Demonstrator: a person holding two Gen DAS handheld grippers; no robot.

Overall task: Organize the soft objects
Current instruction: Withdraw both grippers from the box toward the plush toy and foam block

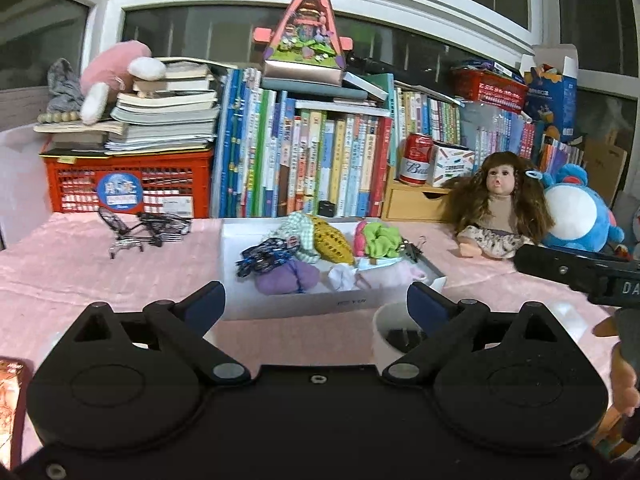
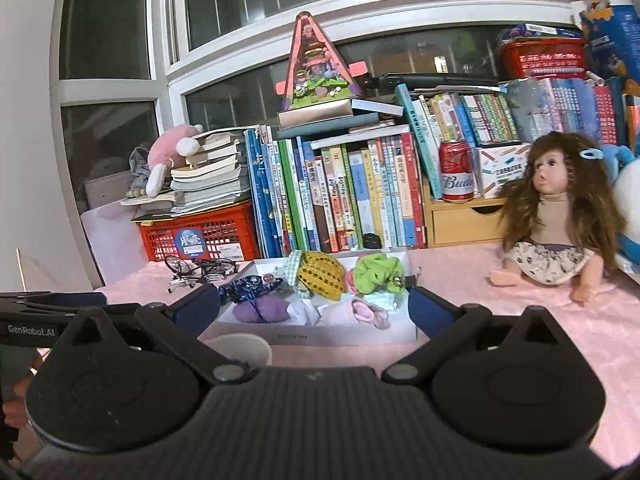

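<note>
Both claws spread, empty: left claw [image 1: 316, 300], right claw [image 2: 314, 306]. Soft items – purple pouch [image 1: 286, 278], green scrunchie [image 1: 378, 240] – sit in white box [image 1: 304, 304] on bench [image 1: 80, 280].

open tool [image 2: 314, 312], white tray [image 2: 308, 337], doll [image 2: 554, 216]

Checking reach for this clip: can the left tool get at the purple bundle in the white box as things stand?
Probably yes. The left tool is open and empty, and the purple bundle lies at the near edge of the white box, straight ahead and uncovered. Only the box's low front wall lies between, so coming in from above looks clear.
</note>
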